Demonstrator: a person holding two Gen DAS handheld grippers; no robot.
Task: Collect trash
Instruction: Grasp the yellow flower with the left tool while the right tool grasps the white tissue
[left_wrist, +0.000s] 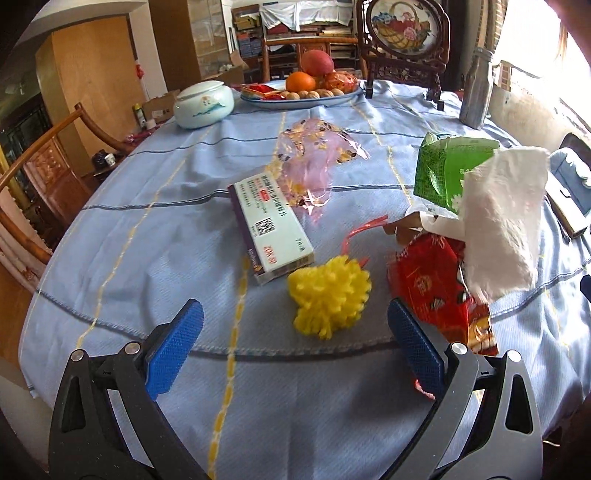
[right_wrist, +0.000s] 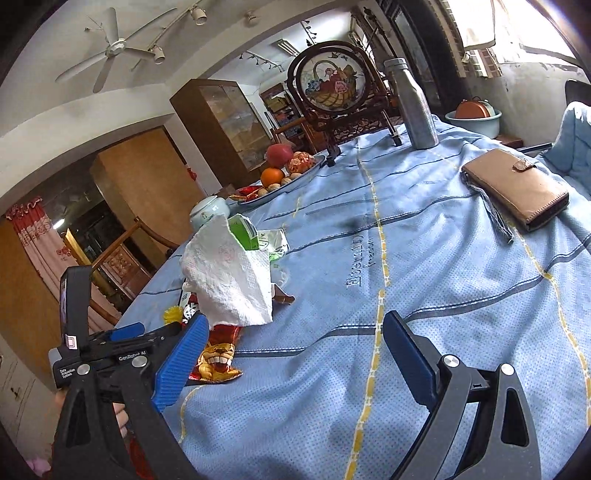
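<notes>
Left wrist view: the left claw (left_wrist: 295, 349) hangs wide open over the counter (left_wrist: 147, 206) and holds nothing.
Trash in reach: a yellow foam ball (left_wrist: 328, 295) lies just ahead, between the blue fingers (left_wrist: 173, 350), with a red ribbon (left_wrist: 364, 229) behind it.
Trash further off: a pill box (left_wrist: 271, 230) lies flat beyond the ball; a pink wrapper (left_wrist: 314, 158) touches its far end.
Trash pile: to the right, a red packet (left_wrist: 439, 291), a white tissue (left_wrist: 502, 221) and a green pack (left_wrist: 443, 170) sit heaped together.
Not trash, by judgement: fruit plate (left_wrist: 303, 96), white jar (left_wrist: 204, 104), bottle (left_wrist: 477, 88).

Right wrist view: the right claw (right_wrist: 291, 354) is also spread wide and empty, low over bare cloth.
Pile from here: the tissue (right_wrist: 229, 273) stands up off to the left, the green pack (right_wrist: 245, 230) behind it, the red packet (right_wrist: 218, 354) just beside the left-hand finger.
Other: a brown wallet (right_wrist: 517, 188) lies well apart at right.

Progress: judged barely begun; every piece seen lies on the counter, none gripped.
Bin: none in either view, so whether anything is already collected cannot be told.
Left to do: all of the above trash.
</notes>
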